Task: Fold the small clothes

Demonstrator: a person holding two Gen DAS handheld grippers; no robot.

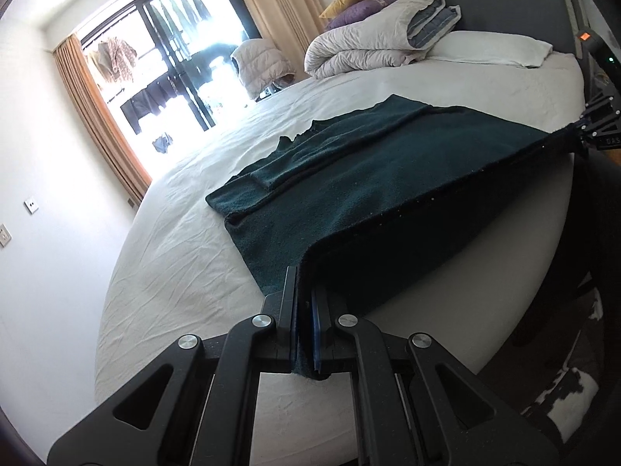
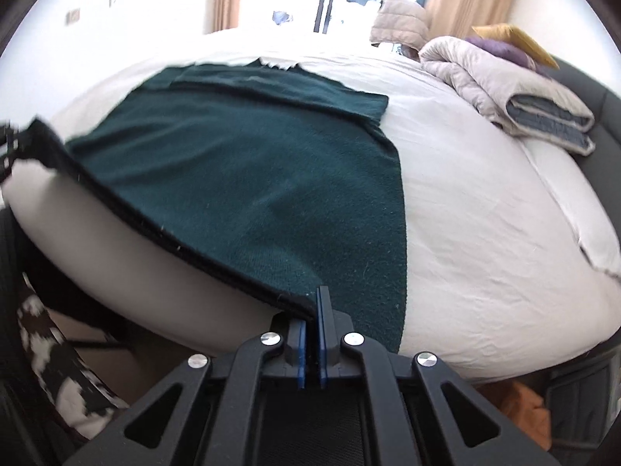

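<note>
Dark green knitted garment on the white-sheeted bed, stretched by its near hem between two tools. The left tool is pressed together on one hem corner, with cloth visibly caught between its blue pads. The right tool pinches the opposite hem corner in the same way; in the left wrist view it appears at the far right, gripping the taut edge.

Position: the garment lies near the foot edge of the bed, well apart from the rolled duvet and the pillow at the headboard end. Its near hem is lifted off the mattress and overhangs the bed edge. The far portion rests flat on the sheet. A folded-in flap, probably a sleeve, lies across the far end.

Handling: the fabric looks soft, limp and fairly thick, with a fuzzy surface unlikely to slip between the pads. It should drape and sag wherever unsupported, so the corners of the hem appear the sound places to hold, keeping the edge tensioned.

Orientation: the long axis runs from the held hem away toward the window; the hem itself runs crosswise between the tools, roughly along the bed edge.
</note>
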